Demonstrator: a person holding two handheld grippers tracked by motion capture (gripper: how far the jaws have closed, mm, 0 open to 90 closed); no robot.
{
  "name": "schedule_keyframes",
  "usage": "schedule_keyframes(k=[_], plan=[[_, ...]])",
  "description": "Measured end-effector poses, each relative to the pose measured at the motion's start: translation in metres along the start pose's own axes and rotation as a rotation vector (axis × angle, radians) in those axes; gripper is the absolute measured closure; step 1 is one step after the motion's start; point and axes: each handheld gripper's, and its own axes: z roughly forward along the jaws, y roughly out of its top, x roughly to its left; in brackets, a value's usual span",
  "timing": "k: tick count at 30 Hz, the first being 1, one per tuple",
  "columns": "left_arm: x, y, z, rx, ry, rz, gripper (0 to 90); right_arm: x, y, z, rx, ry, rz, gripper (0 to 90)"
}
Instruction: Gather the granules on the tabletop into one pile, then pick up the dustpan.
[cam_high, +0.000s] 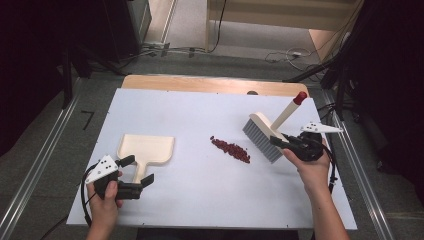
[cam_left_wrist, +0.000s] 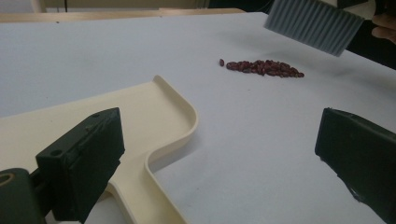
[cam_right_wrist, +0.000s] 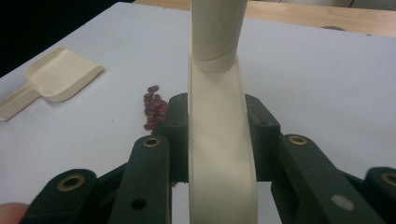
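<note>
**Brush Held Up, Dustpan Between Open Jaws**

While my right gripper (cam_high: 284, 142) clamps the cream handle of the brush (cam_high: 263, 135), its grey bristles hang off the bench (cam_high: 200, 115), just right of a small pile of red beans (cam_high: 230, 149). Ahead of my left gripper (cam_high: 140, 172), whose jaws stand wide apart, lies the cream dustpan (cam_high: 146, 150); its handle runs back between those jaws, nearer the left one, untouched. Beans (cam_left_wrist: 264, 68) sit well beyond the pan, toward the brush.
</note>
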Motion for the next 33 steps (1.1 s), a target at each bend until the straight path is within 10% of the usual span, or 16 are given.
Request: schedule_keyframes(k=[17, 33], plan=[[0.004, 0.003, -0.006, 0.022, 0.075, 0.001, 1.6, -0.025, -0.015, -0.03, -0.044, -0.094, 0.07, 64.9], [-0.016, 0.0, 0.012, 0.178, 0.301, -0.099, 20.5, -0.029, -0.017, -0.036, -0.063, -0.098, 0.081, 64.9]])
